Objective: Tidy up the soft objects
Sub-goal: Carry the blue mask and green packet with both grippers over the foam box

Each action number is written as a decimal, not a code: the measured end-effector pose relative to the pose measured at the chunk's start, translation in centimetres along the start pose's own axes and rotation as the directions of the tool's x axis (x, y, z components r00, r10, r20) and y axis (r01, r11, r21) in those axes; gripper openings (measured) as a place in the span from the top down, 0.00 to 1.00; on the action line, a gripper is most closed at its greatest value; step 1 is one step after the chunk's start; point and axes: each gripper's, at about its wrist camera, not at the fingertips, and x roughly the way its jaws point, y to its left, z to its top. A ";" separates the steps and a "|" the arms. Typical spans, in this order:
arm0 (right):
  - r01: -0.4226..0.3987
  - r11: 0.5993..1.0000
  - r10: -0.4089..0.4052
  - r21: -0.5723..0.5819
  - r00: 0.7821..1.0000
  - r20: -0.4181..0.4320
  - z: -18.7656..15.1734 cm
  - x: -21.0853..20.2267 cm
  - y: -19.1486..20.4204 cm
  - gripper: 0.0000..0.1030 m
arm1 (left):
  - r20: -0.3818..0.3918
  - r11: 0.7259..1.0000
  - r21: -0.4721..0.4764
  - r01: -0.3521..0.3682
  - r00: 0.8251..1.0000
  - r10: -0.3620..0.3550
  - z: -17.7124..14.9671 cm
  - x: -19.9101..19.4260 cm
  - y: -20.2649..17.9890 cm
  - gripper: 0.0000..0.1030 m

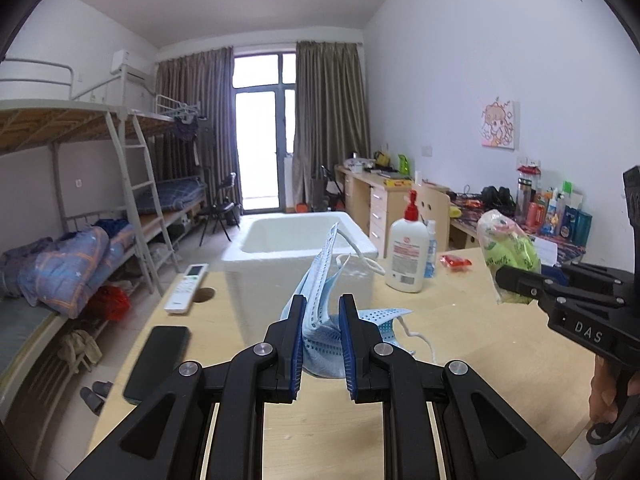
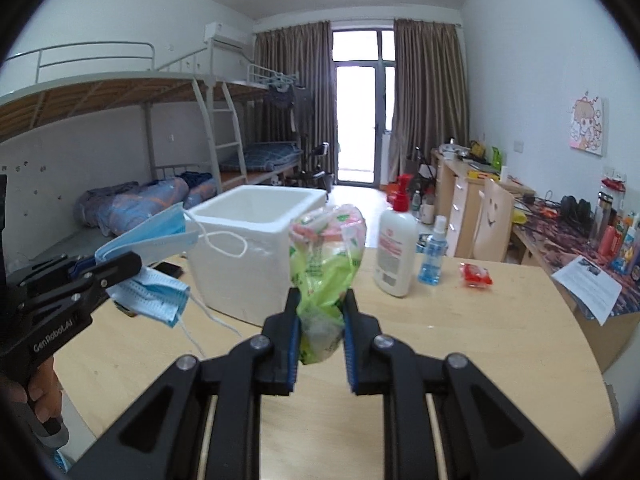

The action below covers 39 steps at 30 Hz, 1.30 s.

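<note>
The masks [image 1: 320, 300] are pinched tight in the left gripper [image 1: 323, 344], held up above the counter [image 1: 460, 320]. The bag [image 2: 326, 272] is squeezed in the right gripper [image 2: 321, 344], standing tall with its long side pointing up. Both sets of jaws are clamped on their soft things. The white box [image 2: 248, 248] sits just ahead, open at the top. It lies straight in front of the left gripper and a little to the left of the right one, so I think the masks are nearer.
</note>
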 end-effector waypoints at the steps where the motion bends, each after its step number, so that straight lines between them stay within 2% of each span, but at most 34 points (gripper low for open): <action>1: -0.005 1.000 0.005 -0.002 1.000 0.004 0.0 0.1 0.3 0.79 | 0.006 1.000 0.002 -0.006 1.000 0.006 -0.1 -0.3 0.4 0.83; 13: -0.116 0.993 0.117 -0.028 0.993 0.030 -0.3 1.3 4.7 0.79 | 0.034 0.992 -0.055 -0.110 0.993 0.112 -0.3 -2.2 4.3 0.83; 21: -0.171 0.984 0.172 -0.056 0.985 0.022 0.2 1.9 6.8 0.79 | 0.033 0.982 -0.093 -0.164 0.985 0.167 -0.2 -2.5 5.4 0.83; 30: -0.166 0.984 0.169 -0.060 0.985 0.045 0.8 1.9 7.2 0.79 | 0.030 0.986 -0.092 -0.141 0.989 0.144 1.2 -1.5 5.5 0.83; 39: -0.134 0.990 0.135 -0.034 0.990 0.034 3.1 3.2 5.8 0.79 | 0.007 0.991 -0.060 -0.122 0.992 0.122 3.2 2.0 5.3 0.83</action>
